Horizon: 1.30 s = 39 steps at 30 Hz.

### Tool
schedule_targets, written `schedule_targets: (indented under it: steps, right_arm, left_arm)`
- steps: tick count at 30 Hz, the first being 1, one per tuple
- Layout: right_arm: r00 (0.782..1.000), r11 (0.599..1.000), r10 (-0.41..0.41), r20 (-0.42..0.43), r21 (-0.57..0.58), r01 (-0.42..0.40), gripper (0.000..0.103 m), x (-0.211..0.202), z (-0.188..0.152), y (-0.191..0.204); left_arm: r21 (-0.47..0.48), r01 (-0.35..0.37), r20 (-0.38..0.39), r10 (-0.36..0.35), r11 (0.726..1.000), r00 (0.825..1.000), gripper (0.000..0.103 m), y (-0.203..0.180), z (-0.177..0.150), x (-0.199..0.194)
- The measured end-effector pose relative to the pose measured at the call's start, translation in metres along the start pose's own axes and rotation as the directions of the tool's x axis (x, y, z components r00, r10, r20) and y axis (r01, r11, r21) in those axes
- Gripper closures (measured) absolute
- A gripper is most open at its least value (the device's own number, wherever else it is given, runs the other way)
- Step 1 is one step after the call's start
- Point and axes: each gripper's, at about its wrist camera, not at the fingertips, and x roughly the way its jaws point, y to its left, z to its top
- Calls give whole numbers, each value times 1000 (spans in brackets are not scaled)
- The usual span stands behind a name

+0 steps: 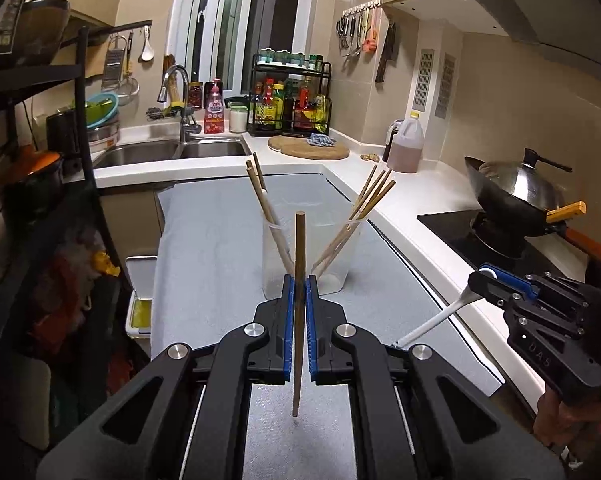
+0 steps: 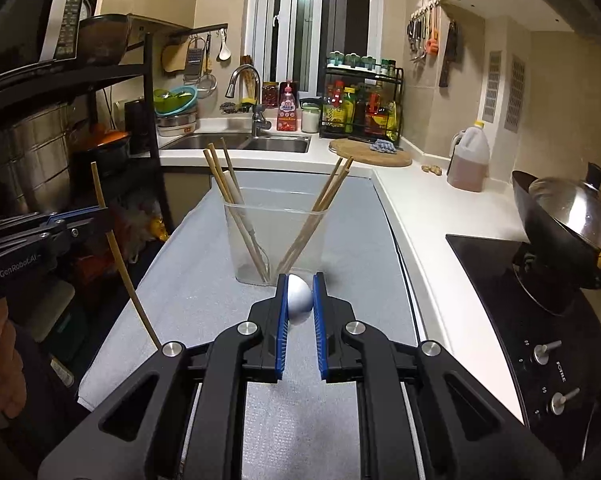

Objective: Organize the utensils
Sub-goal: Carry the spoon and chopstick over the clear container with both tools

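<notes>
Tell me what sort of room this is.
A home kitchen, it seems: a steel sink under a window, a wok on a black cooktop, and a rack of sauce bottles on the counter.

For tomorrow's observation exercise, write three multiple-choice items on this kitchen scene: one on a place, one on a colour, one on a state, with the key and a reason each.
1. Where does the clear holder stand?
A. in the sink
B. on the grey mat
C. on the hob

2. What colour are the gripper pads?
A. blue
B. red
C. yellow

3. What does the left gripper do?
A. hangs open
B. clamps a white spoon
C. clamps a chopstick

Key:
1 B, its base rests on the grey mat in both views.
2 A, blue strips line the inner faces.
3 C, the chopstick stands upright between its shut pads; the white spoon sits in the right gripper.
</notes>
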Motion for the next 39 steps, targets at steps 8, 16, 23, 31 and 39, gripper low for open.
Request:
schedule_targets:
  steps: [8, 16, 23, 31, 39]
  right_arm:
    - [1000, 1000, 7, -5, -18, -7, 91, 18, 27, -2]
    - [999, 999, 24, 36, -46, -22, 91, 26, 70, -4]
    - [995, 999, 37, 97, -28, -34, 91, 25, 108, -13]
    - [980, 1000, 28, 195, 2, -29, 91, 24, 154, -27]
    - [984, 999, 48, 171, 2, -49, 91, 83, 152, -28]
  left_arm:
    - [-10, 10, -15, -10, 1000, 1000, 97, 5, 26, 16]
    - [3, 7, -13, -7, 1000, 1000, 97, 6, 58, 28]
    - [-21, 57, 18, -57, 998, 998, 97, 13, 92, 35]
    - [-4, 106, 163, -104, 994, 981, 97, 8, 157, 28]
    - [0, 84, 160, -83, 996, 984, 97, 4, 167, 86]
